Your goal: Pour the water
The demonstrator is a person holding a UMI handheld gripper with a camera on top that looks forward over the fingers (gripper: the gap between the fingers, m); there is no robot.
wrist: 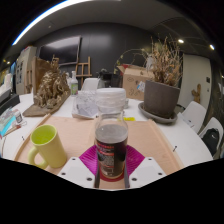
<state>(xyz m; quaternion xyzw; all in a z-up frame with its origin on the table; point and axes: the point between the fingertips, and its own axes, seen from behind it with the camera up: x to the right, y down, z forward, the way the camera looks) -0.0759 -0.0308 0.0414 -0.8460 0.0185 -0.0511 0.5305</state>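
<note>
A clear bottle (111, 148) with a dark cap and a red label stands upright between my fingers. My gripper (111, 172) is shut on the bottle, and the magenta pads (90, 157) press against its lower half on both sides. A yellow-green mug (46, 146) with its handle towards me sits just left of the bottle on a light wooden board (152, 136). I cannot see inside the mug or how full the bottle is.
The board lies on a white round table (190, 143). Beyond it are a crumpled white bag (100, 101), a grey pot with dried plants (160, 98), a brown dried arrangement (50, 90) at the left and a cardboard box (135, 78). A white chair (211, 130) stands at the right.
</note>
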